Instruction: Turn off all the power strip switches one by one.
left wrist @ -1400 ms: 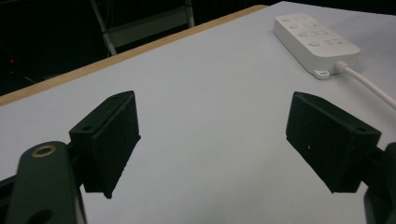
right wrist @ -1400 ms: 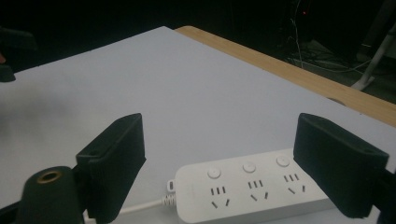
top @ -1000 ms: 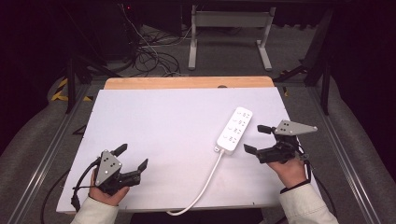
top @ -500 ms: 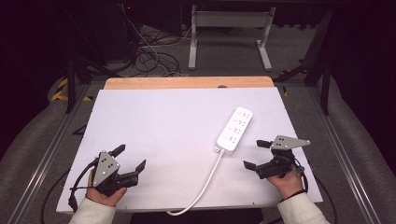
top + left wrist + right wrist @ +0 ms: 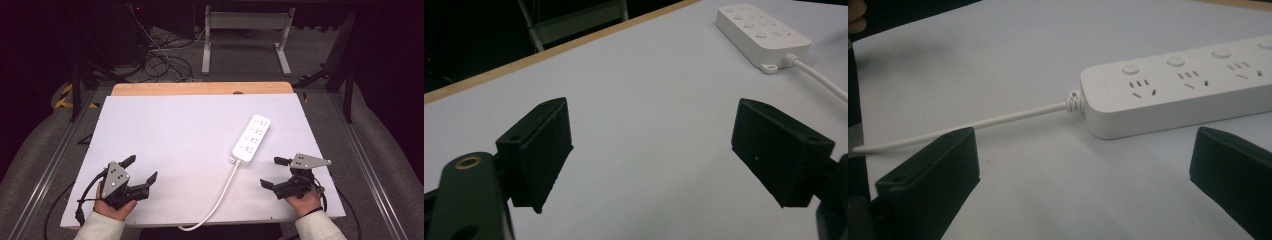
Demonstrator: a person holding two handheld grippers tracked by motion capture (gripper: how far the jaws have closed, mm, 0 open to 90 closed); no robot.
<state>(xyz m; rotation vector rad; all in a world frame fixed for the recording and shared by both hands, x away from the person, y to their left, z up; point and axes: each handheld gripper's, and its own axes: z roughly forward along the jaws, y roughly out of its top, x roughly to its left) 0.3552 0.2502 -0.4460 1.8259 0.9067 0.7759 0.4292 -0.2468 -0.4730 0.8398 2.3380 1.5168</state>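
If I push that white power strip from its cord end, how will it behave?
The power strip looks like a rigid, flat plastic block, so it should slide rather than tip or roll. Its smooth shell on the smooth white table probably skids easily. The cord curves loosely, so it is likely floppy and will drag behind.

Item count: one white power strip [image 5: 251, 139], lying right of centre on the table, with one white cord [image 5: 216, 200] leaving its near end. The strip carries four socket groups and four round buttons. One white table top [image 5: 165, 135]. Two handheld grippers: the left gripper [image 5: 140, 172] near left, the right gripper [image 5: 270, 172] near right.
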